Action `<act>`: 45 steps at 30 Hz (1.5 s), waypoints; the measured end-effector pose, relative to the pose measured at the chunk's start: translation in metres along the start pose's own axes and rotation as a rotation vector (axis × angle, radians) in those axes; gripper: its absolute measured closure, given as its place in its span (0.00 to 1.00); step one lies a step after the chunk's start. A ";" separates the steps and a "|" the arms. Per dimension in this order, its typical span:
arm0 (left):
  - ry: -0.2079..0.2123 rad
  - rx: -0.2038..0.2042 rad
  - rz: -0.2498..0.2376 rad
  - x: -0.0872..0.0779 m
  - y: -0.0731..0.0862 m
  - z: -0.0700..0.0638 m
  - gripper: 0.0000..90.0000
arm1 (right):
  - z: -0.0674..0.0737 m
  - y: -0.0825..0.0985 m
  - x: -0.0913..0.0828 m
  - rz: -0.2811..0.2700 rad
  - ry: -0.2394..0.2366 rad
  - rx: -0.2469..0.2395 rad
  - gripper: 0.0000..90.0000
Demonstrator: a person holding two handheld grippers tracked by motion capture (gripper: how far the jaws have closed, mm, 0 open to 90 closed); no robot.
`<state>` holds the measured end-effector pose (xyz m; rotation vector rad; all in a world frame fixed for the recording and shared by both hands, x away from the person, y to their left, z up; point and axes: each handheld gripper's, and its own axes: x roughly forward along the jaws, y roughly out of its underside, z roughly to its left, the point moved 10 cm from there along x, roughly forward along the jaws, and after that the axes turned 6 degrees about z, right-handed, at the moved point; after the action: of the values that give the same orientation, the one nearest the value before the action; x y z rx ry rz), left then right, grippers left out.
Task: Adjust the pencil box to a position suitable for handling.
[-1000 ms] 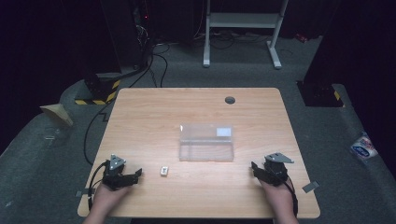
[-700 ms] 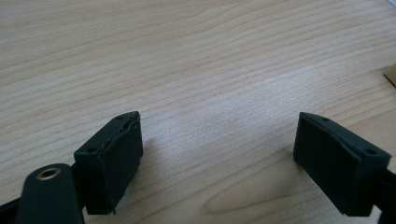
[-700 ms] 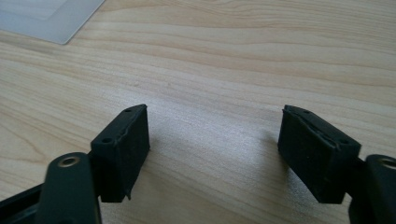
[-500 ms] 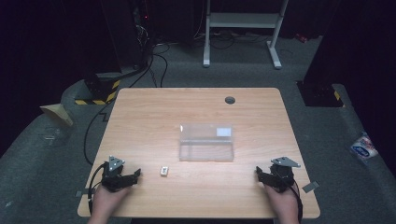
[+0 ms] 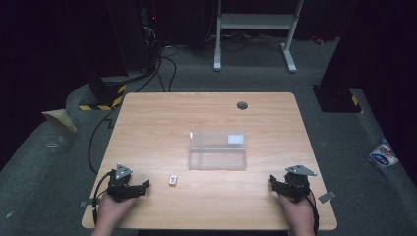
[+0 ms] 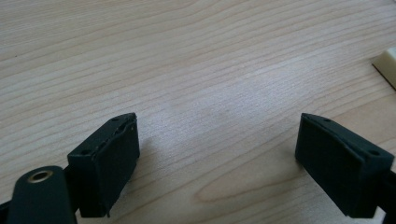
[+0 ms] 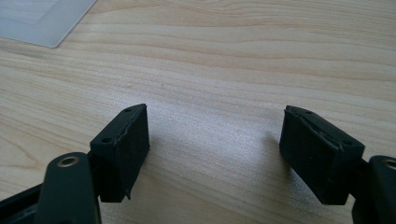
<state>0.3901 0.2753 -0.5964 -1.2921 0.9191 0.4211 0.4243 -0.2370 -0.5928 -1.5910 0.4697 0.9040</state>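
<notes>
Wood-grain tabletop [image 5: 157,123]; clear rectangular box [image 5: 217,150] mid-table, small white block [image 5: 172,180] near front edge. Left gripper [image 5: 142,186] and right gripper [image 5: 273,183] gape wide, holding nothing; right jaws just opened.

The bench [image 5: 162,123] lies bare between the left hand-held gripper [image 5: 143,185] and the right hand-held gripper [image 5: 273,182], apart from a small white block [image 5: 172,180] just beside the left one. A clear box [image 5: 217,150] blocks the middle; a dark round cap [image 5: 242,105] sits near the far edge.

The high view looks down over the table [image 5: 162,123]; both gripper views skim its wood close up.
</notes>
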 end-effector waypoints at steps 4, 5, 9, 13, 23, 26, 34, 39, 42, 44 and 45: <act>0.006 0.012 -0.008 -0.002 -0.002 -0.004 0.16 | 0.000 0.000 0.000 -0.001 0.000 -0.004 0.27; 0.008 0.022 -0.015 -0.003 -0.004 -0.007 0.16 | 0.000 0.000 0.000 -0.001 0.000 -0.004 0.27; 0.027 0.019 -0.025 -0.004 -0.006 -0.013 0.16 | 0.000 0.000 0.000 -0.001 -0.001 -0.002 0.27; 0.038 0.028 -0.032 -0.004 -0.008 -0.017 0.16 | 0.000 0.000 0.000 -0.003 0.000 -0.002 0.27; 0.070 0.058 -0.055 -0.006 -0.015 -0.037 0.17 | 0.000 0.000 0.000 -0.003 0.002 -0.002 0.28; 0.078 0.069 -0.061 -0.006 -0.017 -0.044 0.17 | 0.001 0.000 0.000 -0.003 0.002 -0.003 0.28; 0.103 0.081 -0.079 -0.007 -0.022 -0.058 0.17 | 0.001 0.000 0.000 -0.004 0.001 -0.004 0.28; 0.131 0.090 -0.087 -0.008 -0.025 -0.069 0.17 | 0.001 0.000 0.000 -0.004 -0.001 -0.005 0.28; 0.140 0.096 -0.093 -0.007 -0.027 -0.075 0.17 | 0.001 0.000 0.000 -0.004 -0.001 -0.005 0.28; 0.146 0.104 -0.093 -0.007 -0.028 -0.081 0.18 | 0.001 0.000 0.000 -0.004 -0.003 -0.006 0.29; 0.152 0.102 -0.094 -0.007 -0.029 -0.083 0.18 | 0.001 0.000 0.000 -0.004 -0.004 -0.006 0.29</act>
<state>0.3784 0.1907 -0.5726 -1.2803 0.9897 0.2020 0.4240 -0.2361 -0.5925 -1.5947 0.4614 0.9055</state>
